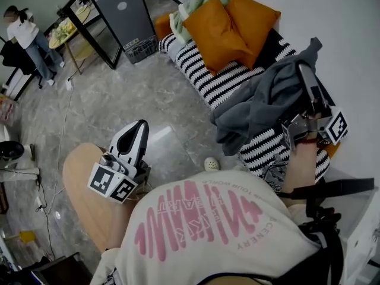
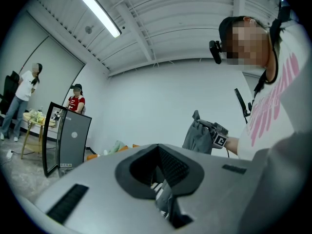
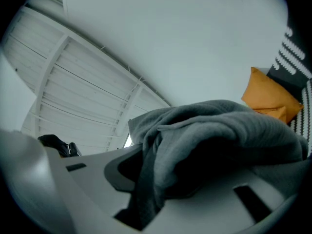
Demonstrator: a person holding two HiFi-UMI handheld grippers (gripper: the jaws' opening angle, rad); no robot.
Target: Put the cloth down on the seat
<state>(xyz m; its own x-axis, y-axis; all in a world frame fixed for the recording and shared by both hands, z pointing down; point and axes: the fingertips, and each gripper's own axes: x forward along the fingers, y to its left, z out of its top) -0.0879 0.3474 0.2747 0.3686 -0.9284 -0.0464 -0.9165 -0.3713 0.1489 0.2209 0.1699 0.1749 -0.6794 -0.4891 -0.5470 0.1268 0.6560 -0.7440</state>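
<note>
A grey cloth hangs in a bunch over the black-and-white striped seat, its lower folds resting on the stripes. My right gripper is shut on the cloth's top, holding it up at the right. In the right gripper view the cloth is pinched between the jaws of that gripper and spills over them. My left gripper is held low at the left, over the floor, pointing up, shut and empty. The left gripper view shows its closed jaws and the cloth beyond.
Two orange cushions and a pale green cloth lie at the seat's far end. A black panel stands on the grey floor. A person stands far left. A wooden round top is by my left arm.
</note>
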